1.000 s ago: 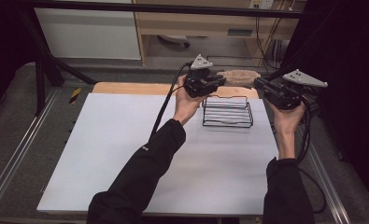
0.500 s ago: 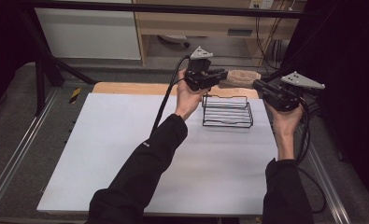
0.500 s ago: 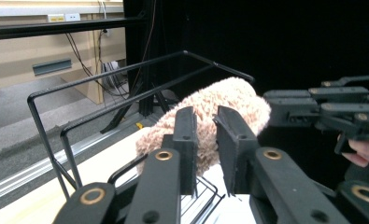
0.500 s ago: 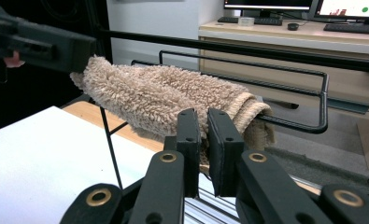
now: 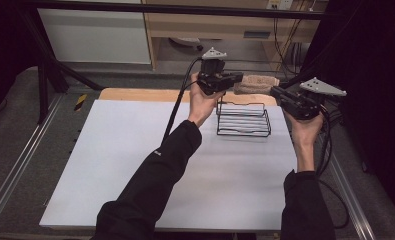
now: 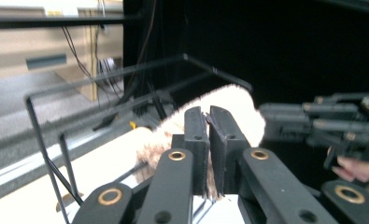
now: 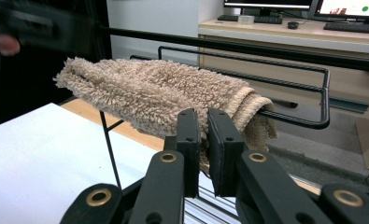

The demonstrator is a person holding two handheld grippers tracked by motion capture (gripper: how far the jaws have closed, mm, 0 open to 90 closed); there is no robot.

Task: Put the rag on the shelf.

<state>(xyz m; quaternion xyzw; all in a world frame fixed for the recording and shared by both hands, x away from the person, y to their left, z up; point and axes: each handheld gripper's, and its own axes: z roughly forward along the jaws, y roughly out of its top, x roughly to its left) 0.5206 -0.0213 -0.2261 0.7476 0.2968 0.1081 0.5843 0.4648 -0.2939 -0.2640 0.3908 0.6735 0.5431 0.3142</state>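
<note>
the folded beige fleecy towel (image 5: 256,84) hangs in the air above the far edge of the black wire rack (image 5: 243,120), which stands on the white tabletop (image 5: 135,165). the left hand-held gripper (image 5: 237,78) has just been closing and now pinches one end of the towel between nearly shut jaws. the right hand-held gripper (image 5: 276,93) clamps the other end, its jaws almost together on the cloth (image 7: 173,93).
</note>
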